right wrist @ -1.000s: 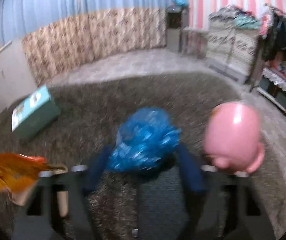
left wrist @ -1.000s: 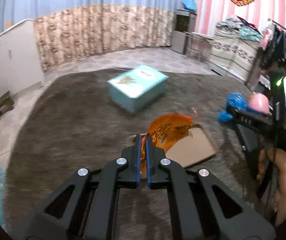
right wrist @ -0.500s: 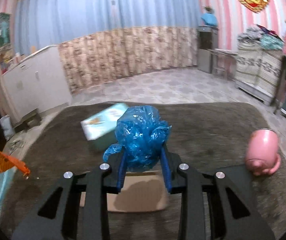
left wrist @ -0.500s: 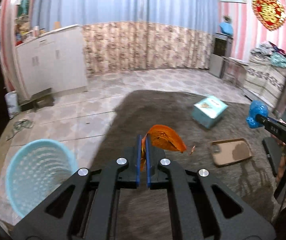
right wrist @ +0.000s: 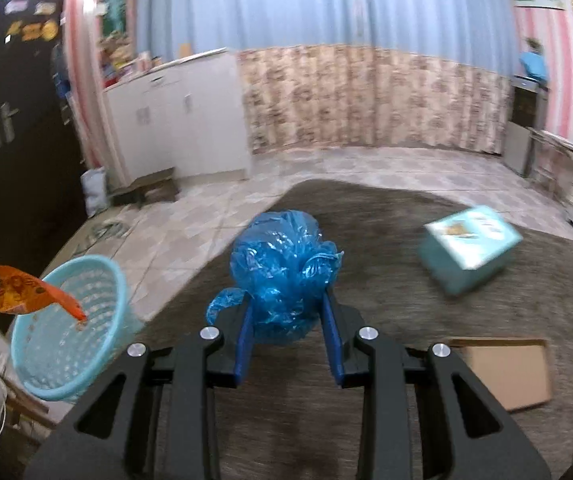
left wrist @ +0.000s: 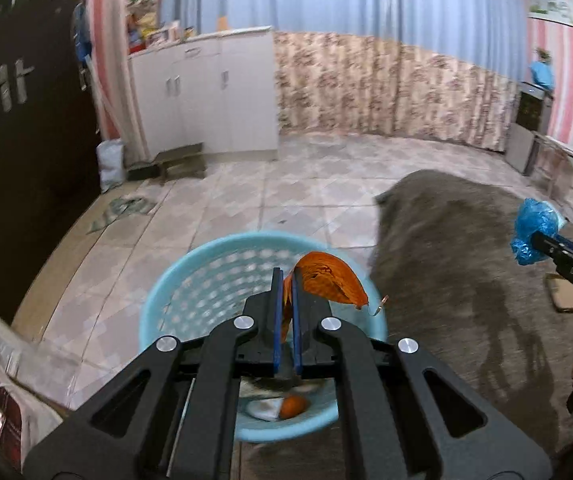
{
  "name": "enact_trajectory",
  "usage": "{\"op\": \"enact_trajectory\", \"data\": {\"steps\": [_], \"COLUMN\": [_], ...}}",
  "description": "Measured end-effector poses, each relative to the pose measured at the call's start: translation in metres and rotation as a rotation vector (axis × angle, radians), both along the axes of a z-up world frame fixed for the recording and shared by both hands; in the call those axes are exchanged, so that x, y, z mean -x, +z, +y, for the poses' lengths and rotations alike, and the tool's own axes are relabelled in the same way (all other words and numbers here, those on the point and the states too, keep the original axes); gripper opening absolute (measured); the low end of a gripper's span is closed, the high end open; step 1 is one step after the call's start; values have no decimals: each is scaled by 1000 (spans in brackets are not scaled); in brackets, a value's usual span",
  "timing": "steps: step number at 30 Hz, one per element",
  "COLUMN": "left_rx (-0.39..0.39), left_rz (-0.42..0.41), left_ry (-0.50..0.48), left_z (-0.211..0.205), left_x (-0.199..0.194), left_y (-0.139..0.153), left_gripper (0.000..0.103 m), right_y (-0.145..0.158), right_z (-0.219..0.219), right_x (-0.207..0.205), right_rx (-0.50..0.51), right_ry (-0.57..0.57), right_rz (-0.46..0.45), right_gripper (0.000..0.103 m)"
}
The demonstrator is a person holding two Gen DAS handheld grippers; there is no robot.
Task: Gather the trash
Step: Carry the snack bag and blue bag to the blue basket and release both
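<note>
Holding the orange wrapper (left wrist: 328, 280) pinched between nearly closed jaws, my left hand-held gripper (left wrist: 284, 312) sat at lower centre of its frame, directly above the light-blue basket (left wrist: 190, 280). My right hand-held gripper (right wrist: 288, 316) clamped the crumpled blue plastic bag (right wrist: 282, 272) at frame centre, over the dark rug (right wrist: 406, 288). A teal box (right wrist: 470, 248) and flat cardboard (right wrist: 506, 372) lay on the rug at right.

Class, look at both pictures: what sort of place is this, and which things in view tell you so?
Most likely a lived-in room of a home. A grey carpet lies over a tiled floor, white cupboards stand by curtains, and a blue laundry-style basket sits on the floor.
</note>
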State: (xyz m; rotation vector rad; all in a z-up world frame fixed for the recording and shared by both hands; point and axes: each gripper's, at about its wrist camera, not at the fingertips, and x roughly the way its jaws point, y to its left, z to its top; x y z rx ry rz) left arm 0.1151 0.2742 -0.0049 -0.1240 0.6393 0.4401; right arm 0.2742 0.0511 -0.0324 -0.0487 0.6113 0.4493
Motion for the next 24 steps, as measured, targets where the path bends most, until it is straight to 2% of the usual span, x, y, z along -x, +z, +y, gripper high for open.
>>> {"op": "enact_trajectory", "data": {"steps": [5, 9, 11, 12, 13, 15, 16, 19, 21, 24], "left_rx": [29, 33, 40, 42, 38, 27, 21, 18, 30, 35], "left_rz": [61, 73, 77, 69, 52, 30, 25, -15, -34, -48], "left_ry": [37, 36, 37, 50, 62, 69, 83, 143, 169, 202], "left_z": [30, 46, 50, 53, 56, 60, 63, 77, 84, 90], "left_x": [-7, -14, -13, -11, -6, 0, 4, 19, 28, 40], "left_y": [-34, -52, -56, -57, -56, -53, -51, -44, -40, -37], "left_gripper": [3, 4, 28, 55, 68, 72, 78, 89, 93, 94], "right_y": [-10, -14, -16, -16, -16, -18, -17, -19, -21, -21], "right_z": [50, 83, 100, 103, 110, 120, 121, 130, 139, 155], "right_x": [5, 15, 22, 26, 30, 37, 38, 43, 44, 47], "right_rx": [16, 25, 40, 43, 53, 79, 80, 73, 72, 56], "right_ry": [94, 171, 217, 235, 263, 296, 308, 335, 358, 402], "right_rz": [19, 22, 15, 12, 4, -9, -7, 9, 16, 29], "right_gripper": [31, 31, 31, 31, 31, 31, 31, 31, 31, 32]}}
